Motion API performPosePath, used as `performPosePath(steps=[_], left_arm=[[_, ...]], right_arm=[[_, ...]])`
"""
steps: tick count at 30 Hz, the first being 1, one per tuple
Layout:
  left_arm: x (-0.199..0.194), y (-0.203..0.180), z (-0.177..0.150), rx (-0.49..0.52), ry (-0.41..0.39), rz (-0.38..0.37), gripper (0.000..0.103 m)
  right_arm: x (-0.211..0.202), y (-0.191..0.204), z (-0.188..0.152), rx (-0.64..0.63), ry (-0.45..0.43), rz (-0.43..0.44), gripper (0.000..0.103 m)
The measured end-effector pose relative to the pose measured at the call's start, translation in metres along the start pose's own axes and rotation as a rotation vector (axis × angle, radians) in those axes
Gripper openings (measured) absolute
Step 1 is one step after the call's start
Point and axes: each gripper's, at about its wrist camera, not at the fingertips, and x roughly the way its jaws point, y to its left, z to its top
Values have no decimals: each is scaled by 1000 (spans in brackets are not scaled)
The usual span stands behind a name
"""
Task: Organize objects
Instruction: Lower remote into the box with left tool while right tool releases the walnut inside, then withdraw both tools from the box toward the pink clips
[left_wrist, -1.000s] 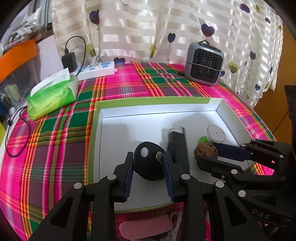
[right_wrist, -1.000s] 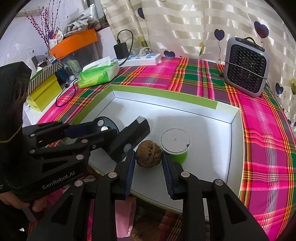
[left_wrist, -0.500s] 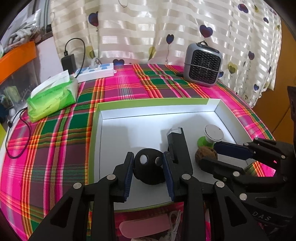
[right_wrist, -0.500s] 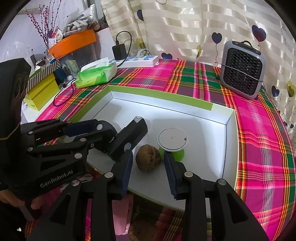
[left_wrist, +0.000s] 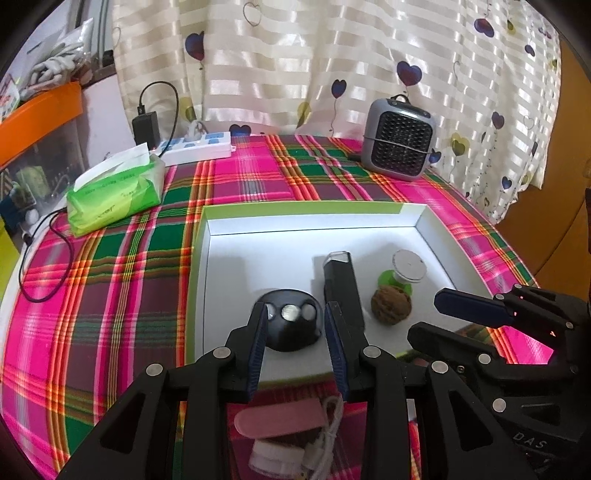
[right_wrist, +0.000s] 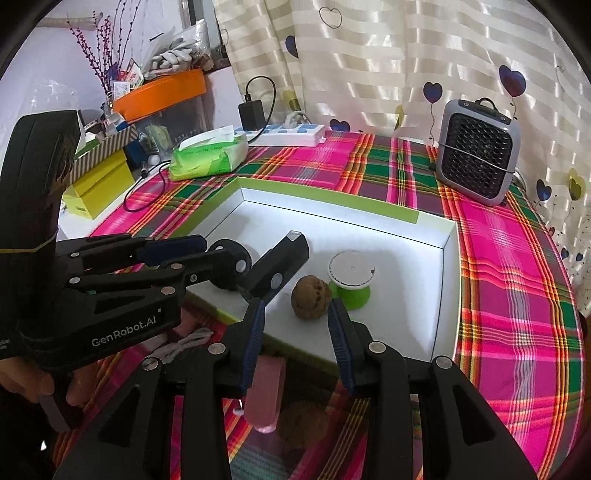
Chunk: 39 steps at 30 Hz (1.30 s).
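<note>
Both grippers angled down over tray, left gripper open, right gripper open beside walnut

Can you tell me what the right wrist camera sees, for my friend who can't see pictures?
The right gripper hangs open over a brown walnut lying in a white box. A green spool and a black bar lie beside the walnut. The box sits on a pink plaid tablecloth.

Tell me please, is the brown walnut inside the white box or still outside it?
Inside. The walnut rests on the floor of the white box, beside the green spool, with the box walls around it.
</note>
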Motion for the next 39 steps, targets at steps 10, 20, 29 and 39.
performPosePath(steps=[10, 20, 29, 39], left_arm=[[-23, -10, -15, 7, -20, -30, 30], [-37, -21, -27, 24, -25, -42, 30], [-46, -28, -37, 32, -23, -48, 30], [-54, -29, -48, 25, -22, -62, 30]], right_arm=[[-22, 5, -13, 0, -35, 8, 37], [-35, 7, -24, 4, -45, 10, 37], [-45, 11, -30, -5, -58, 17, 37], [-54, 13, -38, -12, -63, 20, 37]])
